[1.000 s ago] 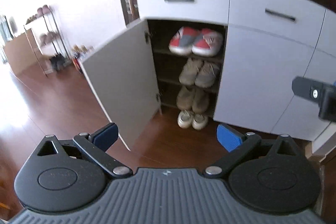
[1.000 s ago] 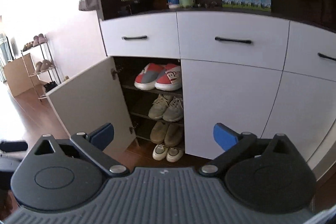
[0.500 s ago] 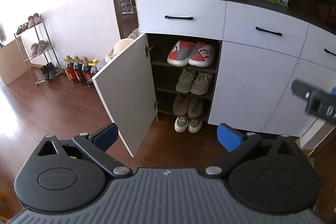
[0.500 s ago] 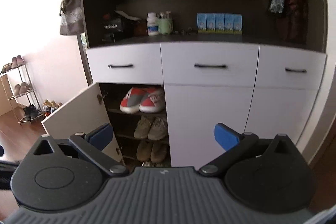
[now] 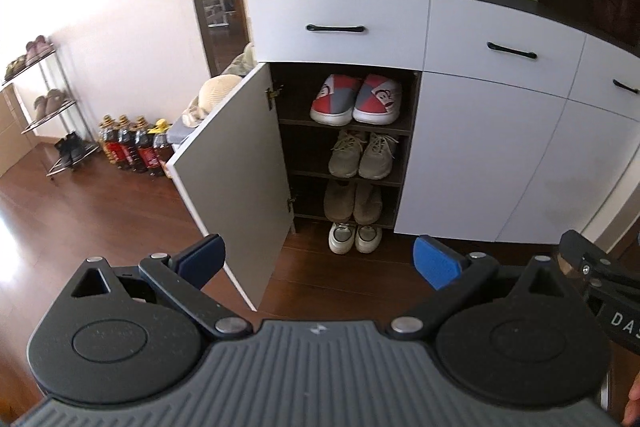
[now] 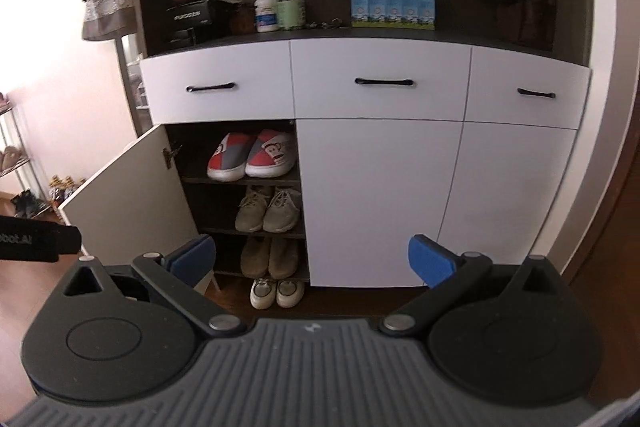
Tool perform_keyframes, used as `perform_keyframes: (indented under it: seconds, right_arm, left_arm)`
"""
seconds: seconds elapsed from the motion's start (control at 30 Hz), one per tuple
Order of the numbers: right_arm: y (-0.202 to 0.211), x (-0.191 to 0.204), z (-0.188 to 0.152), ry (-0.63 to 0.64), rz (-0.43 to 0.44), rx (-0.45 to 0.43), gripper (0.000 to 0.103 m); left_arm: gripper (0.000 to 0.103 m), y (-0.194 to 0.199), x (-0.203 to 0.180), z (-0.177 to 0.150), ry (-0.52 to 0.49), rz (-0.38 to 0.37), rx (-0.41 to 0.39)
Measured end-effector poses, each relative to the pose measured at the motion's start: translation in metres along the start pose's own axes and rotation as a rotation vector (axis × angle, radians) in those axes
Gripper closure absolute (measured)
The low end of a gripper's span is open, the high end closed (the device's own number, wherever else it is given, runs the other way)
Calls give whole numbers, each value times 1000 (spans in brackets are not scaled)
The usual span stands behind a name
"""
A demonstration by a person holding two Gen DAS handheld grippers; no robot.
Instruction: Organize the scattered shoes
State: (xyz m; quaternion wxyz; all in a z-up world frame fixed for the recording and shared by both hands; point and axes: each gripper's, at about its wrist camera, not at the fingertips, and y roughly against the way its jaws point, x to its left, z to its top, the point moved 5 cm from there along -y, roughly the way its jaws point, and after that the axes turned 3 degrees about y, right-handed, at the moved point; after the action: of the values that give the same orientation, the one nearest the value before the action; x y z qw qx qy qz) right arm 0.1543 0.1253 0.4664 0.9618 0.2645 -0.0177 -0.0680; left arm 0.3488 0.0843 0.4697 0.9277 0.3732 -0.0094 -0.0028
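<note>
A white shoe cabinet (image 5: 480, 155) (image 6: 380, 199) stands with its left door (image 5: 236, 183) (image 6: 132, 195) open. Inside are red-and-grey slippers (image 5: 356, 99) (image 6: 252, 159) on the top shelf, grey sneakers (image 5: 362, 155) (image 6: 268, 211) below, and brown shoes (image 5: 352, 201) (image 6: 270, 257) under those. White shoes (image 5: 354, 237) (image 6: 276, 293) sit on the floor at the cabinet's foot. My left gripper (image 5: 318, 261) and right gripper (image 6: 312, 259) are both open, empty, and held back from the cabinet.
A wire shoe rack (image 5: 44, 107) with shoes stands at the far left wall. Bottles (image 5: 134, 147) and a straw hat (image 5: 212, 95) sit beside the cabinet. A bag (image 6: 108, 3) hangs at upper left. Bottles and boxes (image 6: 392, 11) fill the open shelf. The floor is dark wood.
Both grippers have pulled back and tilted up, so more of the cabinet and its upper shelf shows. Both stay open and empty. The shoes have not moved.
</note>
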Motion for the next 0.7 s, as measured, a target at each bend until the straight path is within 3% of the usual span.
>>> perform_keyframes:
  seconds: [0.23, 0.37, 0.53, 0.7]
  right_arm:
    - [-20, 24, -8, -13, -72, -6, 1]
    - [-42, 38, -13, -4, -82, -45, 1]
    - [-102, 59, -33, 40, -71, -41, 1]
    - [-167, 63, -66, 54, -81, -55, 1]
  left_arm:
    - [1, -38, 3, 20, -41, -31, 25]
    - [1, -88, 1, 30, -55, -26, 32]
    - [1, -157, -1, 27, -49, -4, 11]
    - [1, -227, -8, 3, -62, 3, -4]
